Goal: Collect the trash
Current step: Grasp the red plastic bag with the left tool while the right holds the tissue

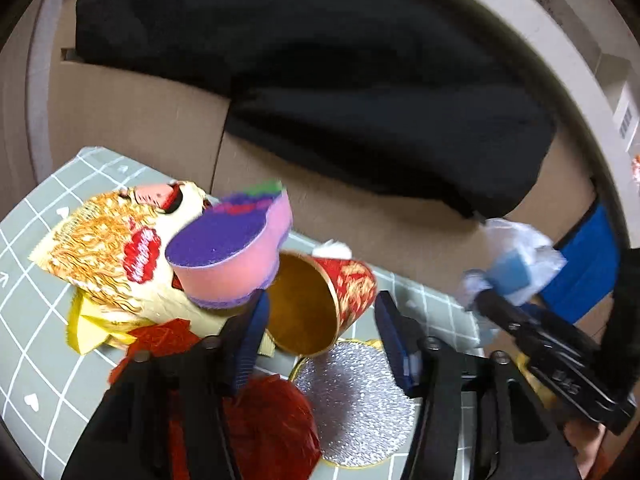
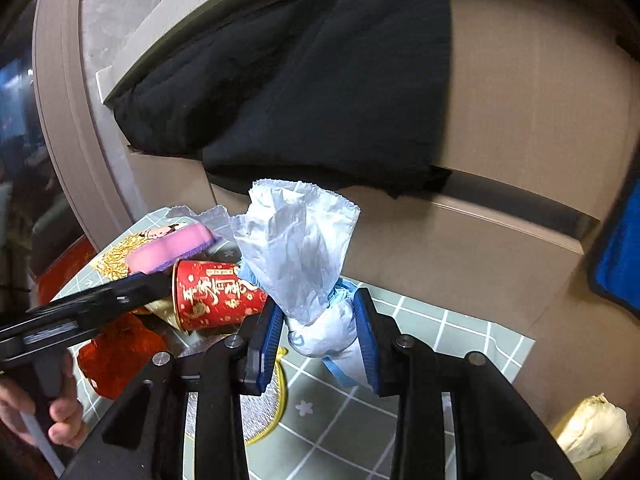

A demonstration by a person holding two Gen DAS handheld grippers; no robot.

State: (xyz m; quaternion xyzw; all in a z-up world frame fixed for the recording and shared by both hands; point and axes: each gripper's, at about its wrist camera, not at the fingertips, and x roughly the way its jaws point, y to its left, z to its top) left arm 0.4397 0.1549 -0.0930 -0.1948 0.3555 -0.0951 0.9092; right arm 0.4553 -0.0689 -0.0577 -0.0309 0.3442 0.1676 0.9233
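Left wrist view. A grey-green gridded table mat (image 1: 36, 360) lies before cardboard boxes (image 1: 132, 120) draped with black cloth (image 1: 320, 80). On the mat lie a noodle wrapper (image 1: 100, 252), a red paper cup (image 1: 340, 292) on its side with its mouth toward the camera, a red foil wrapper (image 1: 268, 424) and a silver foil lid (image 1: 356, 392). A pink-and-purple sponge (image 1: 232, 256) sits above the cup's left rim. The left gripper (image 1: 320, 340) has its fingers spread wide either side of the cup, clasping nothing.

Right wrist view. The right gripper (image 2: 316, 324) pinches a white plastic trash bag (image 2: 300, 256) at its bunched neck, above the mat (image 2: 440, 344). The cup (image 2: 216, 300) lies just left. A cream crumpled bag (image 2: 592, 428) sits at lower right.
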